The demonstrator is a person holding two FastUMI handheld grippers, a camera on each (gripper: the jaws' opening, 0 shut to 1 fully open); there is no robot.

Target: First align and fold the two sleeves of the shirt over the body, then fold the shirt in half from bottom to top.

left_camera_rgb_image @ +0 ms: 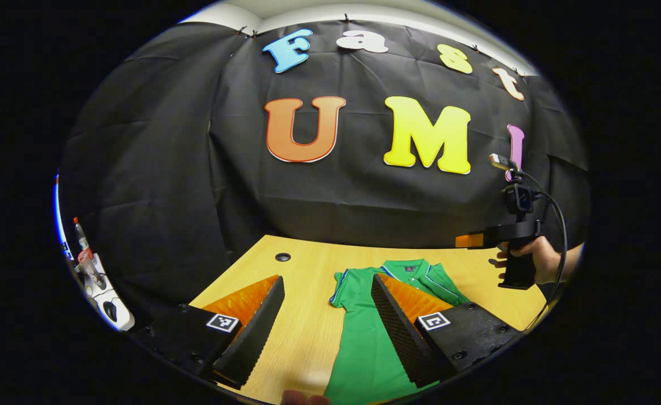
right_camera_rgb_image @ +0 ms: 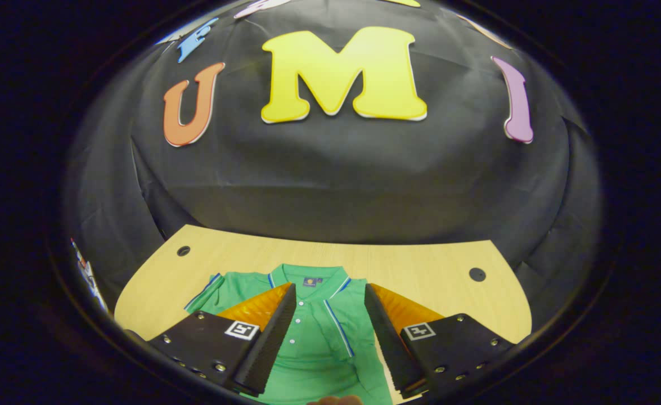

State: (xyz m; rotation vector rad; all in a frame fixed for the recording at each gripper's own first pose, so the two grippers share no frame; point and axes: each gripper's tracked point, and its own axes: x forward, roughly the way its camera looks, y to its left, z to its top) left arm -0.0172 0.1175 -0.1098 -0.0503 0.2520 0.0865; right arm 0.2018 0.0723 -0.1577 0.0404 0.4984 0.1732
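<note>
Shirt (right_camera_rgb_image: 313,343) lies flat on the counter (right_camera_rgb_image: 420,270), collar toward the wall, one sleeve apparently folded over the body. Your right gripper (right_camera_rgb_image: 327,332) hangs above the chest, jaws spread, holding nothing; left gripper (left_camera_rgb_image: 327,326) the same, above the shirt's edge. Risk: pinching one layer drags the fold askew.

Light wood-grain desk (right_camera_rgb_image: 420,264) with two round dark holes near its far corners, backed by black cloth. Green shirt (right_camera_rgb_image: 313,343) spread flat on it, collar toward the far edge, buttons up, right sleeve folded over the body, left sleeve out sideways.
</note>
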